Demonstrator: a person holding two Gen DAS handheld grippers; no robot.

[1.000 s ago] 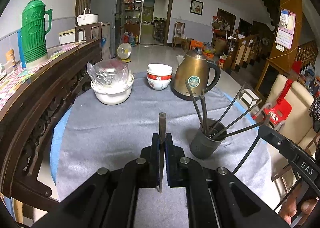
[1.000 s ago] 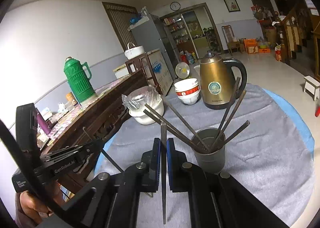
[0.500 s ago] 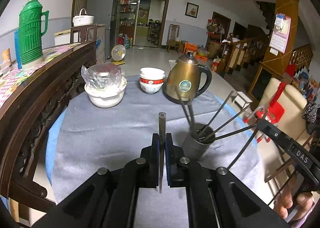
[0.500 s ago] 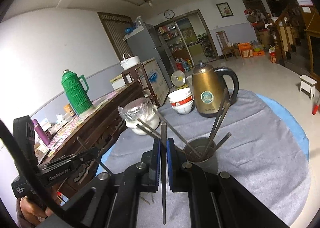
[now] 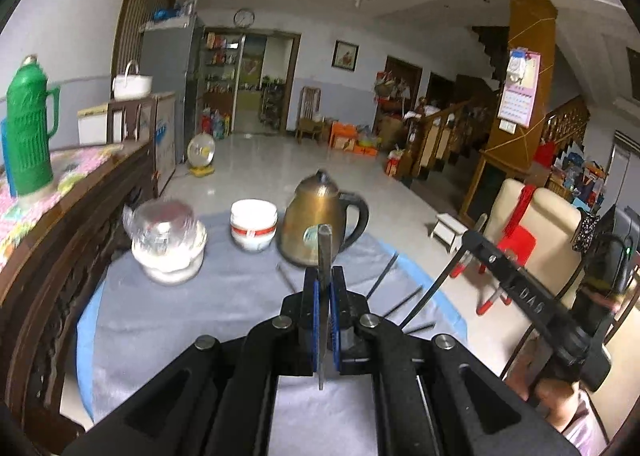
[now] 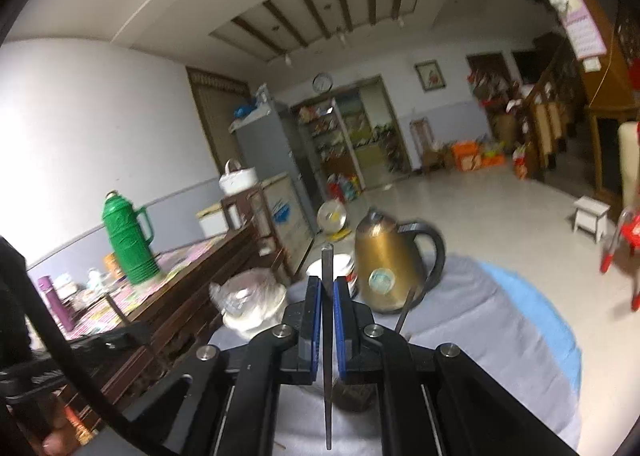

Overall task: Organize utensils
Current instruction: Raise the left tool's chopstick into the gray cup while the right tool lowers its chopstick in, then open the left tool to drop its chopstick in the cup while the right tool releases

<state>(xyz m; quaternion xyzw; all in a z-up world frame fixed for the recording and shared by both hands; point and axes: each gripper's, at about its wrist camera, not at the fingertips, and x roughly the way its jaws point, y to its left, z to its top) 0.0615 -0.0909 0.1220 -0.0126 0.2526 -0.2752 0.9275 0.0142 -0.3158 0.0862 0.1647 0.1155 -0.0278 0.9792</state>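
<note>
Left wrist view: the left gripper (image 5: 324, 276) is clamped tight on a dark chopstick (image 5: 324, 252), which stands upright between the blue pads and pokes out above and below them. Past it on the grey-clothed bench (image 5: 208, 304) sit a gold kettle (image 5: 316, 228), stacked white bowls with a red band (image 5: 253, 224) and a plastic-wrapped white bowl (image 5: 168, 244), all in a loose row at the far side. A few more chopsticks (image 5: 384, 280) fan out just behind the gripper on the right; whatever they stand in is hidden by the gripper body here. The other hand's rig shows at the right edge.

Right wrist view: the right gripper (image 6: 327, 286) is pinched shut on its own chopstick (image 6: 327, 336), also held vertical, tip just in front of the bowls. The grey utensil cup (image 6: 354, 396) is directly below the gripper, mostly covered by it, with one stick (image 6: 406, 312) leaning out of it toward the kettle (image 6: 384, 268). A green thermos (image 6: 128, 240) stands on the dark wooden sideboard (image 6: 192, 296) to the left. Everything's a bit motion-blurred.
</note>
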